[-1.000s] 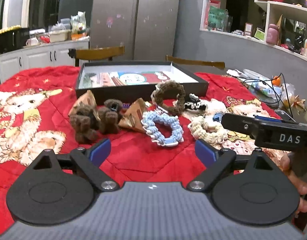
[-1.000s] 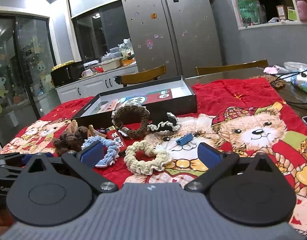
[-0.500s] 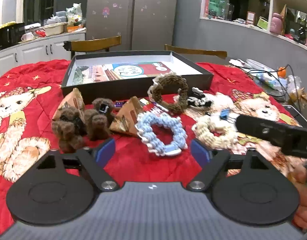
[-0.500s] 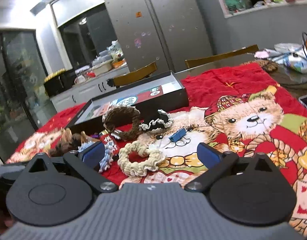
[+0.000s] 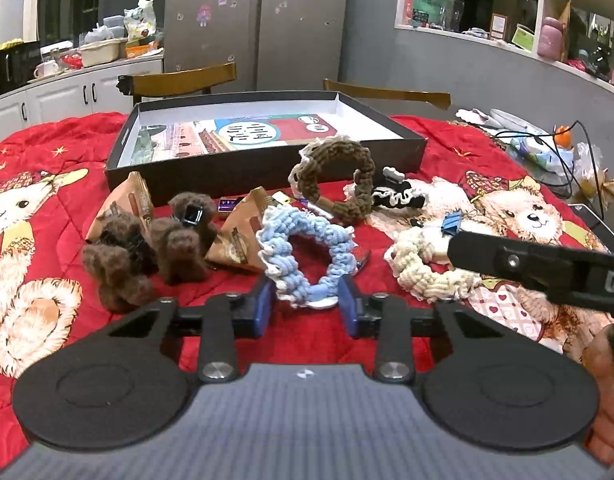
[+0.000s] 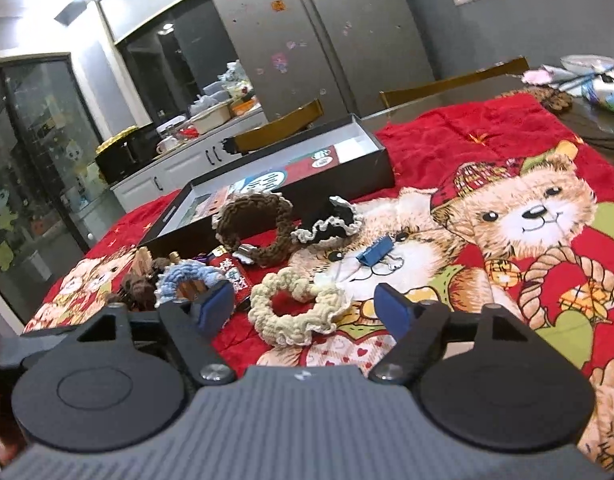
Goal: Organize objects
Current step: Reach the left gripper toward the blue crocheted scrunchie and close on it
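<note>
On the red bear-print cloth lies a light blue scrunchie [image 5: 307, 248], and my left gripper [image 5: 307, 306] is closing on its near edge, both blue pads touching its sides. A cream scrunchie [image 6: 295, 312] lies between the fingers of my right gripper [image 6: 303, 310]. Those jaws are closing too, with gaps still showing on either side. In the left wrist view one right gripper finger [image 5: 527, 266] reaches over the cream scrunchie [image 5: 423, 272]. Behind stands an open black box [image 5: 267, 168] with a printed sheet inside.
A brown scrunchie [image 5: 335, 184], a black-and-white scrunchie [image 5: 399, 196], a blue binder clip [image 5: 453, 222], brown fuzzy clips [image 5: 147, 248] and triangular paper packets [image 5: 243, 236] lie before the box. Cables and clutter [image 5: 547, 144] sit at the right; chairs [image 5: 179, 78] stand behind.
My left gripper moved forward to the light blue scrunchie and its jaws narrowed onto it. The right gripper rolled a little and its jaws narrowed around the cream scrunchie.
</note>
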`<action>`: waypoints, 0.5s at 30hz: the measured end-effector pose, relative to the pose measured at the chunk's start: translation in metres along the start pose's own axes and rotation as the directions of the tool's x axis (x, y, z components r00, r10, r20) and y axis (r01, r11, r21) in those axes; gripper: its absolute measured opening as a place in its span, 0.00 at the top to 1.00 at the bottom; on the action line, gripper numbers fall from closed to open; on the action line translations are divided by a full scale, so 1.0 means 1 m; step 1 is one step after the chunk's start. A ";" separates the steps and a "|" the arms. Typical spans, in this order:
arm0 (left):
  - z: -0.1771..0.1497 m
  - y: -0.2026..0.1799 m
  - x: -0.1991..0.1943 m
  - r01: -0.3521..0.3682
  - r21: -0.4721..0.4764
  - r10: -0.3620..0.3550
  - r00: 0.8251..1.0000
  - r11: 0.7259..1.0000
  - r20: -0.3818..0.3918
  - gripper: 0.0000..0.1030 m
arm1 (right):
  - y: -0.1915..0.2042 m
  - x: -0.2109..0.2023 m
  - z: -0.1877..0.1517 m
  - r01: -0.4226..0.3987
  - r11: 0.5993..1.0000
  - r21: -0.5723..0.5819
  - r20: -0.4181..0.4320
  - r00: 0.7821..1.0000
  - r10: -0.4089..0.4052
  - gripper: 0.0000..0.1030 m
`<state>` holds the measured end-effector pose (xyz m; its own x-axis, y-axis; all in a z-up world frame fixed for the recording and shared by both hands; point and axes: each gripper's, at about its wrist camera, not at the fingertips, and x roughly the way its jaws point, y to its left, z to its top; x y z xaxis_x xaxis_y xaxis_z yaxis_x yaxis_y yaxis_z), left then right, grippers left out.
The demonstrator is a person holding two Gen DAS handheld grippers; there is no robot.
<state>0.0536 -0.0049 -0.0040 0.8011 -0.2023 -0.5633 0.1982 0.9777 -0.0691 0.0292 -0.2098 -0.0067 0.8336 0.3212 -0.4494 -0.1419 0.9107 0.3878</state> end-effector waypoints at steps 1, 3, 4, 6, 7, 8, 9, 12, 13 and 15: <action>0.000 0.001 0.001 -0.004 -0.003 0.003 1.000 1.000 -0.005 0.69 | -0.001 0.001 0.000 -0.005 1.000 0.004 -0.008 1.000 0.005 0.23; 0.000 0.003 0.001 -0.013 -0.015 0.013 1.000 1.000 -0.006 0.74 | -0.001 0.005 0.000 -0.015 1.000 0.002 -0.027 1.000 0.015 0.23; 0.000 0.003 0.000 -0.021 -0.016 0.021 1.000 1.000 -0.003 0.80 | 0.000 0.007 0.000 -0.010 1.000 -0.002 -0.029 1.000 0.010 0.23; -0.001 0.002 -0.002 -0.042 -0.008 0.042 0.999 0.999 0.006 0.81 | 0.004 0.009 0.000 0.001 1.000 -0.022 -0.030 1.000 -0.002 0.25; -0.002 0.001 -0.003 -0.044 -0.001 0.044 0.999 0.999 0.009 0.81 | 0.006 0.009 -0.001 0.006 0.999 -0.033 -0.034 0.999 -0.007 0.26; -0.002 0.000 -0.003 -0.036 0.011 0.036 0.999 0.999 0.009 0.81 | 0.007 0.011 -0.002 0.017 0.999 -0.043 -0.041 0.999 -0.018 0.29; -0.002 -0.001 -0.004 -0.026 0.016 0.025 1.000 1.000 0.013 0.82 | 0.008 0.013 -0.002 0.027 0.998 -0.049 -0.052 0.998 -0.030 0.33; -0.003 -0.001 -0.007 -0.042 0.015 0.042 0.999 0.999 0.031 0.82 | 0.007 0.016 -0.002 0.041 0.998 -0.047 -0.070 0.997 -0.044 0.43; -0.003 -0.001 -0.009 -0.039 0.014 0.039 0.999 0.999 0.038 0.83 | 0.007 0.016 -0.002 0.043 0.998 -0.046 -0.070 0.996 -0.046 0.45; -0.004 -0.001 -0.009 -0.036 0.016 0.036 0.999 0.999 0.037 0.83 | 0.007 0.016 -0.002 0.037 0.998 -0.045 -0.068 0.997 -0.040 0.56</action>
<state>0.0440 -0.0035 -0.0016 0.8281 -0.1691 -0.5344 0.1781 0.9834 -0.0352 0.0402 -0.1976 -0.0129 0.8001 0.3016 -0.5186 -0.1350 0.9328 0.3341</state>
